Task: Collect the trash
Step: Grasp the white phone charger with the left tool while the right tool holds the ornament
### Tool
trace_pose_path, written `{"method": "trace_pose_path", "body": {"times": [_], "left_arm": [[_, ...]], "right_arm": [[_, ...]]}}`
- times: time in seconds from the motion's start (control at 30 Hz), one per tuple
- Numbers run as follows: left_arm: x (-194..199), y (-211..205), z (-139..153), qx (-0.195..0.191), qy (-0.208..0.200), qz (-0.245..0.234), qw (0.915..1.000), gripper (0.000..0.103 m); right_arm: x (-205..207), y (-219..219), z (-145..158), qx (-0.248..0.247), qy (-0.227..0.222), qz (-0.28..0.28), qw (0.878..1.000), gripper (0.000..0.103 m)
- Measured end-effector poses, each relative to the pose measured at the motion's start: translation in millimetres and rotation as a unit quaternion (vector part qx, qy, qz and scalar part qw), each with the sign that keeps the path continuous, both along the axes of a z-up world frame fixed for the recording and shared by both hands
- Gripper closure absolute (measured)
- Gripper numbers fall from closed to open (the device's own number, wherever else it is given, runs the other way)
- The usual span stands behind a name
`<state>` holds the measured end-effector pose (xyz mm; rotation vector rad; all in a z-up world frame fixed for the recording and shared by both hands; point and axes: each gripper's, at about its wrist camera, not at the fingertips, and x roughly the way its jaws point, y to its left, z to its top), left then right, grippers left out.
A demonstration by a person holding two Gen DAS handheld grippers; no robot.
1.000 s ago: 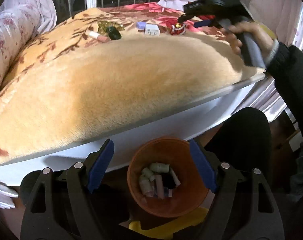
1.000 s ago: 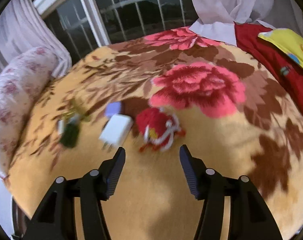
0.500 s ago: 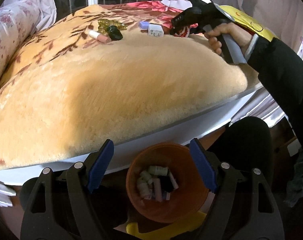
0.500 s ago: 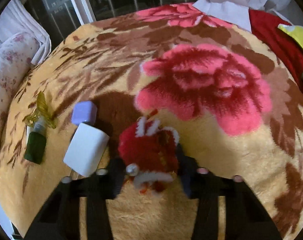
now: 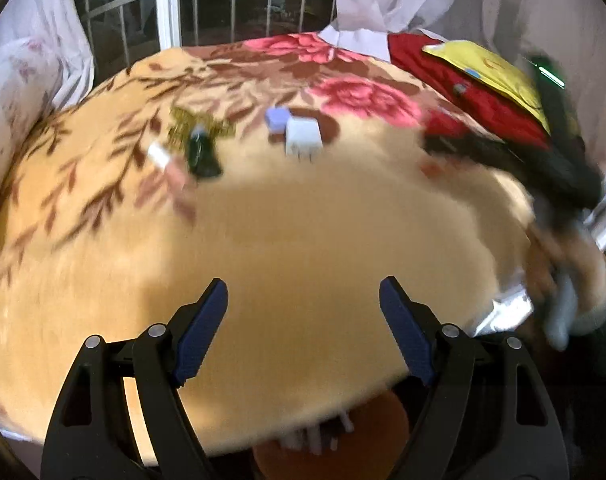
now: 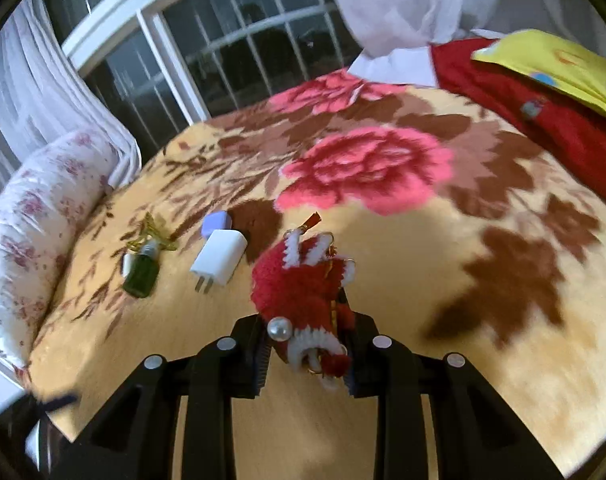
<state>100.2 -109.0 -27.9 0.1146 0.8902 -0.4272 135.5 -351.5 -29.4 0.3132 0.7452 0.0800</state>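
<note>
Left wrist view: the left gripper [image 5: 303, 324] hangs spread and empty over the blanket [image 5: 287, 240]; a charger [image 5: 303, 142] and green bottle [image 5: 201, 154] lie well ahead of it.

Right wrist view: the right gripper [image 6: 305, 350], its jaws just closing, clamps a red plush toy [image 6: 303, 292], lifted off the blanket.

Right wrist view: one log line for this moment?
right gripper: jaws just closing, shut on red plush ornament | white charger: on blanket | left gripper: open, empty
</note>
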Motion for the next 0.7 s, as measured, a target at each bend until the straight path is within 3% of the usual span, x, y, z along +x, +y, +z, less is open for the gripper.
{"method": "trace_pose_path", "body": {"times": [0.23,0.4,0.53,0.7], "left_arm": [[95.5,-47.1,-3.2,0.033,0.022,0.031,0.9987,0.027],[153.2,-63.3,-22.3,0.073,0.047,0.066,0.9940,0.027],[171.9,-70.9,-30.6,0.065,0.073,0.067,0.9929,0.023],[183.7,-92.2,-37.1,0.087,0.072,0.055,0.9921,0.023]], "right_arm": [[-53.8,-43.7,-0.3,0.041,-0.018,-0.039,0.998,0.074],[-78.8,-58.0,-4.9,0.046,-0.026,-0.052,0.997,0.073],[-83.7,-59.5,-11.5,0.058,-0.024,-0.048,0.997,0.073],[-82.6,-50.9,-15.3,0.058,-0.027,-0.036,0.997,0.072]]}}
